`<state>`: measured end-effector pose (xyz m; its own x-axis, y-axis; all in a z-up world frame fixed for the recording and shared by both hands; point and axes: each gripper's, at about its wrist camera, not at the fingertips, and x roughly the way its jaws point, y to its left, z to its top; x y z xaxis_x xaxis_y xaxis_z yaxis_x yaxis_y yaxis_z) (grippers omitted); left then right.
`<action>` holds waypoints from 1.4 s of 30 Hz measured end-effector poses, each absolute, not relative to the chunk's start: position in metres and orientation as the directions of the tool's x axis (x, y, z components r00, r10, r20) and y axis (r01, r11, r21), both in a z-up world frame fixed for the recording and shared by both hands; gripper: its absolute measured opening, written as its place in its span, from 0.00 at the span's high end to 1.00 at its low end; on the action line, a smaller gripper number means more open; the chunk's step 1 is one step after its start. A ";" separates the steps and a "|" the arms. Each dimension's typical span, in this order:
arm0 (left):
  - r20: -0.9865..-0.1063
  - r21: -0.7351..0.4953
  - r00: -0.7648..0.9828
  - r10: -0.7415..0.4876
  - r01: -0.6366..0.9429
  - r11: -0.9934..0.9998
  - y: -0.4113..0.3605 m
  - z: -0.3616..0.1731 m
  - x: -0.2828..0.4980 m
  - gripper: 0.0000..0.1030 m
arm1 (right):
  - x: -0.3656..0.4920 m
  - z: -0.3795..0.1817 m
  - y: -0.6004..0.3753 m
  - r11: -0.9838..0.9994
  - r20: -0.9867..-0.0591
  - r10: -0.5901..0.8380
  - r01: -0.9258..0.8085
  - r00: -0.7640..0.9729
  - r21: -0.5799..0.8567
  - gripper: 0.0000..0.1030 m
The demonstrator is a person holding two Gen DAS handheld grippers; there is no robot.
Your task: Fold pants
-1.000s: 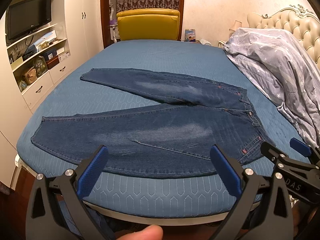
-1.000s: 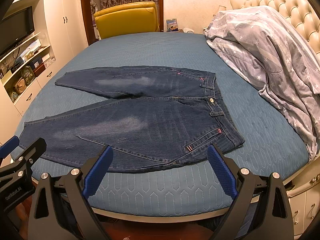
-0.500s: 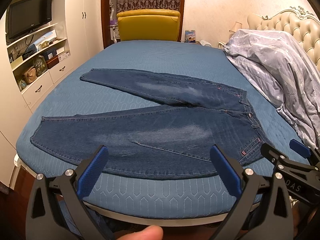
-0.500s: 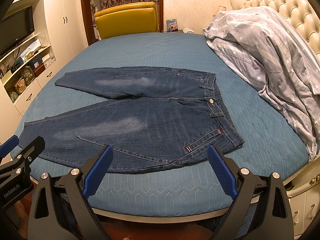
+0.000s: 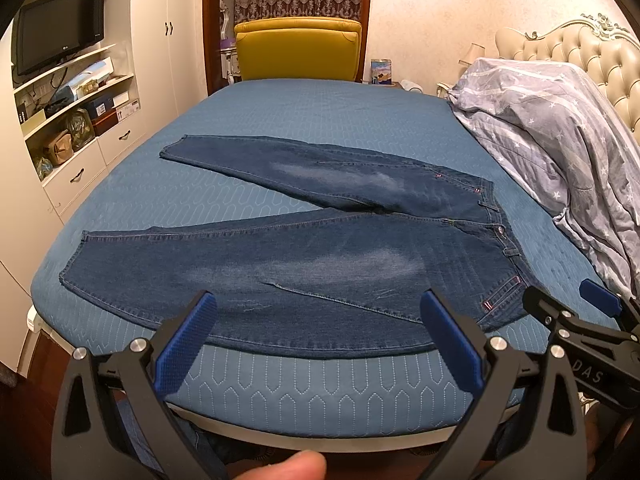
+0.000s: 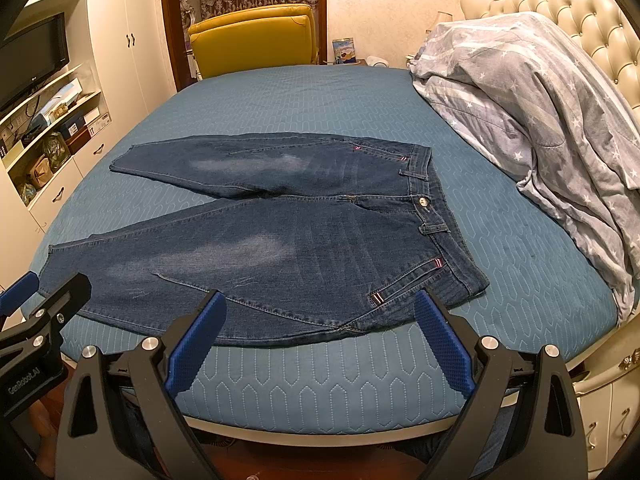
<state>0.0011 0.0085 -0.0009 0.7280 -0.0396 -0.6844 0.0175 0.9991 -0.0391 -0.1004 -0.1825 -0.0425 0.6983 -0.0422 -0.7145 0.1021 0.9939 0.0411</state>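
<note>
Dark blue jeans (image 5: 304,264) lie flat on the blue bed (image 5: 320,384), front up, waistband to the right, legs spread apart to the left. They also show in the right wrist view (image 6: 280,248). My left gripper (image 5: 316,320) is open and empty, held off the bed's near edge, in front of the near leg. My right gripper (image 6: 316,316) is open and empty, held in front of the near hip and pocket. Each gripper shows at the side of the other's view.
A grey starred duvet (image 5: 560,140) is piled at the right by the tufted headboard (image 6: 580,4). A yellow armchair (image 5: 298,48) stands beyond the bed's far edge. White shelves and drawers with a television (image 5: 60,44) line the left wall.
Both grippers have drifted very slightly; the jeans sit a touch lower in the left wrist view. Jeans and jaws are unchanged.
</note>
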 end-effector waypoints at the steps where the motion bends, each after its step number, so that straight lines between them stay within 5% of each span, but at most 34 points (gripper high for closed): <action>1: -0.684 -0.040 0.728 -0.040 0.017 0.999 0.008 -0.001 0.001 0.01 | -0.100 -0.042 -0.183 0.994 -0.715 -0.042 0.102 0.698 0.041 0.11; 33: -0.706 -0.057 0.706 -0.053 0.019 0.998 0.009 -0.014 0.008 0.01 | -0.094 -0.058 -0.187 0.992 -0.726 -0.017 0.102 0.688 0.073 0.11; 42: -0.721 -0.115 0.683 -0.119 0.051 0.992 0.020 -0.037 0.033 0.01 | 0.012 -0.087 -0.283 0.980 -0.794 0.047 0.128 0.606 0.155 0.11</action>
<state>0.0335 0.0200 -0.0365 0.6829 -0.1189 -0.7208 0.0509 0.9920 -0.1154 0.0121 -0.2827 -0.0874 0.6060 0.0467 -0.7941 0.1279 0.9796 0.1553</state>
